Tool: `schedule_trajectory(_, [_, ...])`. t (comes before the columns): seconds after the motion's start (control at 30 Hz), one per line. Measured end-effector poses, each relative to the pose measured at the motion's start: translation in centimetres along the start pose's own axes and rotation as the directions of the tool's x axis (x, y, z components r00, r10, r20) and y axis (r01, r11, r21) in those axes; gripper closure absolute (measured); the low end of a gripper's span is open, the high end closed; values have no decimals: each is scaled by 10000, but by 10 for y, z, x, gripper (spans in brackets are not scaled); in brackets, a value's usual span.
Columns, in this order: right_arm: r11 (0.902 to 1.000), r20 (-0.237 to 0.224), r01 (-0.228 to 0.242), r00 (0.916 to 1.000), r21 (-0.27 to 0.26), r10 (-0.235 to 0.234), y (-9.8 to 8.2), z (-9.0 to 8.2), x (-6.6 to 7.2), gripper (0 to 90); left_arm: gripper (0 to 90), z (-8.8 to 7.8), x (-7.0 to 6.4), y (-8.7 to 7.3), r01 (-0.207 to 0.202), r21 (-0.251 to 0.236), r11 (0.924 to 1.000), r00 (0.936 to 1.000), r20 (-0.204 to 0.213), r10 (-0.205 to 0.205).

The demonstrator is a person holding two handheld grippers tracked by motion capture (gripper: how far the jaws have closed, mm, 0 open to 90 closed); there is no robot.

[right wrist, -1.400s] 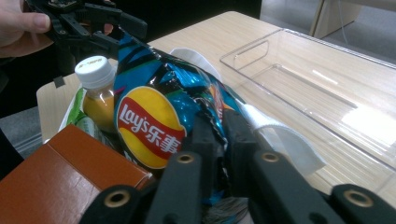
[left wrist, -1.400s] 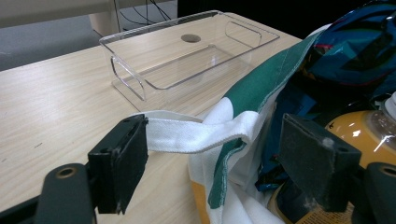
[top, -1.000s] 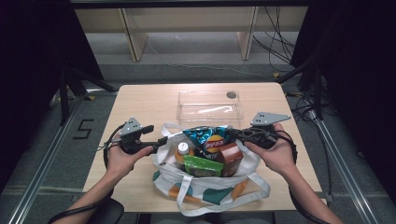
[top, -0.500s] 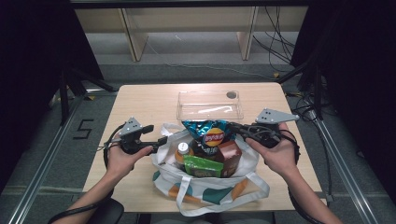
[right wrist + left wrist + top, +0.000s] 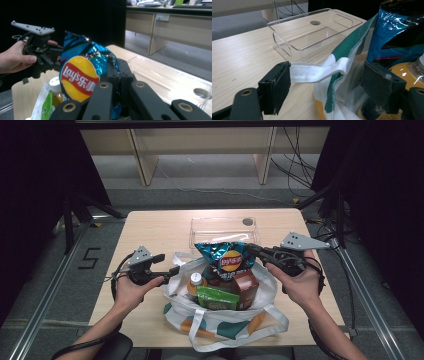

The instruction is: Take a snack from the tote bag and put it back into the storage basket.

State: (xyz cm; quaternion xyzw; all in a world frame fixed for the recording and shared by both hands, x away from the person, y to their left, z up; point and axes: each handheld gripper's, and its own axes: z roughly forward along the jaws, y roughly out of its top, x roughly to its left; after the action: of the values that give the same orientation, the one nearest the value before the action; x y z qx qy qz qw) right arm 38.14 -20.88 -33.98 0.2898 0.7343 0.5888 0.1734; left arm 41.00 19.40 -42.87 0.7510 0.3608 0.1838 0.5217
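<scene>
**Chip bag lifted clear of the tote**

The right gripper [image 5: 254, 251] had its jaws clamped shut on the edge of the blue chip bag [image 5: 226, 259], and compared with a second earlier the bag rode higher: it had sat low among the groceries, and now it stood up above the bottle [image 5: 196, 281], the green packet [image 5: 217, 297] and the brown carton [image 5: 246, 282] left inside. In the right gripper view the foil of that chip bag [image 5: 82, 72] was pinched right at the jaw tips. From the bag's middle, the clear plastic tray [image 5: 223, 229] waited at twelve o'clock, apparently the drop spot. The left gripper [image 5: 172, 271] sat at nine o'clock of the tote bag [image 5: 220, 320], unmoved; in its own view the jaws stood apart, the tote's white strap [image 5: 312, 73] touching the near pad [image 5: 280, 86] and lying loose between them, not pinched. Judging by this, the unloading was just under way, with one item coming out and three to go
</scene>
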Motion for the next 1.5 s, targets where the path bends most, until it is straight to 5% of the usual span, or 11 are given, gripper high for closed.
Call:
schedule_trajectory(0.13, [9992,208,243,9995,-329,-236,3,0,-3,900,225,0,0,0,140,-21,9999,9999,-17,-140])
schedule_trajectory(0.27, [9992,196,-154,9997,-373,162,6,-3,-1,900,225,-1,0,0,58,-27,10000,10000,-5,-58])
schedule_trajectory(0.47, [9949,429,-38,9990,-1008,81,16,-7,-4,900,225,0,0,0,30,-26,10000,10000,-13,-30])
schedule_trajectory(0.97, [9903,540,-314,9978,-1353,391,27,-8,-5,900,225,1,-1,1,2,-79,10000,10000,-29,-2])
schedule_trajectory(1.5, [9801,777,-14,9968,-1985,172,48,-11,-8,900,222,1,-1,1,-38,-128,9999,10000,-76,37])
